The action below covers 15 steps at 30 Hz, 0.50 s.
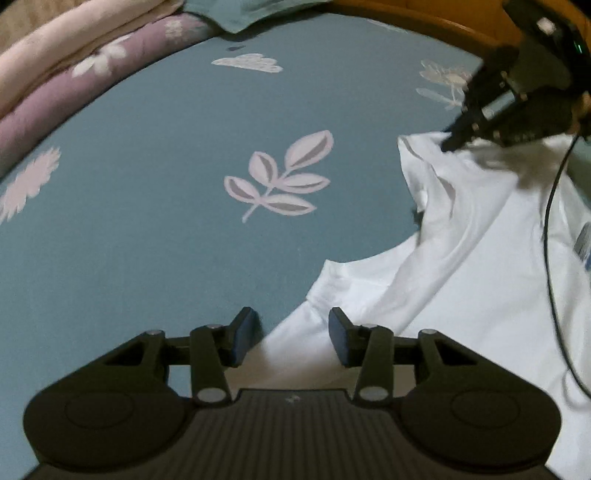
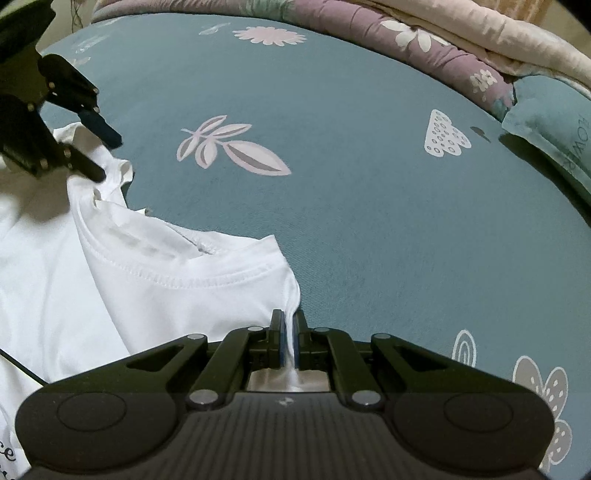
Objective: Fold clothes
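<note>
A white T-shirt (image 1: 461,280) lies rumpled on the bed, and its neckline (image 2: 155,275) shows in the right wrist view. My left gripper (image 1: 291,332) is open, with the shirt's edge lying between and under its spread fingers. From the right wrist view, the left gripper (image 2: 105,155) stands open at a ruffled corner of the shirt. My right gripper (image 2: 289,332) is shut on a pinch of white shirt fabric at the cloth's edge. In the left wrist view, the right gripper (image 1: 453,142) holds the far corner of the shirt.
The teal bedsheet (image 1: 166,221) with leaf and flower prints stretches ahead. A purple floral quilt (image 2: 388,33) and a beige blanket (image 2: 517,44) are piled along the far side, beside a teal pillow (image 2: 550,125). A black cable (image 1: 550,206) hangs over the shirt. A wooden bed frame (image 1: 443,18) borders the sheet.
</note>
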Available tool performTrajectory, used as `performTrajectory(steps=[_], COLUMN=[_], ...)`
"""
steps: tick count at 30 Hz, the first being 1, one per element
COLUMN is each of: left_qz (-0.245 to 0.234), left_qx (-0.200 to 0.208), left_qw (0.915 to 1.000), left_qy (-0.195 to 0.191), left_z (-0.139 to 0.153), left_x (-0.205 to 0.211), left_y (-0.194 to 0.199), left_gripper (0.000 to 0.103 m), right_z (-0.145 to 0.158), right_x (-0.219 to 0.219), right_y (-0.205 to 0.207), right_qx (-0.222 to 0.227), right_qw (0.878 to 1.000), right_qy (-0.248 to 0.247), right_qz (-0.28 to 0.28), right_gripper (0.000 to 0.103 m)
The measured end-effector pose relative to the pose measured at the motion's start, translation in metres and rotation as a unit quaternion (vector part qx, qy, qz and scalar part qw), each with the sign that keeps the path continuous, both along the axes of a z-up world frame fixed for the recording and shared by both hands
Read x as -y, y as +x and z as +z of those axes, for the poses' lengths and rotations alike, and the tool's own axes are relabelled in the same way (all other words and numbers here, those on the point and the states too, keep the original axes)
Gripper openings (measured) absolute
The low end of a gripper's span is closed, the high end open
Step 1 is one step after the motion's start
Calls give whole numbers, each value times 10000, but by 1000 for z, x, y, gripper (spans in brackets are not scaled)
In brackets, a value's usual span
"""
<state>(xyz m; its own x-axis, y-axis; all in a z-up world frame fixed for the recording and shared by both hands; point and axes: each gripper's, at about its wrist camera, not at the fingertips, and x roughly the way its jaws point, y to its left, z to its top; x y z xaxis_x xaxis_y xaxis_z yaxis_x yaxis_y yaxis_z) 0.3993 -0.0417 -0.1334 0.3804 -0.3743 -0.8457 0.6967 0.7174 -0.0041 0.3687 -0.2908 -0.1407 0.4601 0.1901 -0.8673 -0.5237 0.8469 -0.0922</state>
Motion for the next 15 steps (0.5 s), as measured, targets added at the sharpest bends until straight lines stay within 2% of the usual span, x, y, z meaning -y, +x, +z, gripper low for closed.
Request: performTrajectory(steps=[4,8,9,10,13,15], left_qz=[-487,-397,-312,-262,-158,136], left_qx=[-41,-410,-483,-495,-158,100], left_qw=[9978,9976,9977,9979,9991,9997], left_qy=[445,383,355,340,361,173], left_z=[-10,-7,-7,-5,4,13], left_x=[14,13,12,13,13,7], left_y=[3,2,3,2,-6,-2], left_gripper=[38,29,22,5,3,2], right_z=[0,1,2,3,11,19], right_x=[0,-1,-2,-3,-5,-4], right_y=[-2,-8,-10,-12,-15,-15], right_qx=[39,119,169,218,416,566], right_qw=[10000,9999,9999,9998,9991,9984], right_qy=[58,45,27,21,9,27], right_qz=[-59,-9,12,33,65,43], right_gripper=[9,8,8,7,7,7])
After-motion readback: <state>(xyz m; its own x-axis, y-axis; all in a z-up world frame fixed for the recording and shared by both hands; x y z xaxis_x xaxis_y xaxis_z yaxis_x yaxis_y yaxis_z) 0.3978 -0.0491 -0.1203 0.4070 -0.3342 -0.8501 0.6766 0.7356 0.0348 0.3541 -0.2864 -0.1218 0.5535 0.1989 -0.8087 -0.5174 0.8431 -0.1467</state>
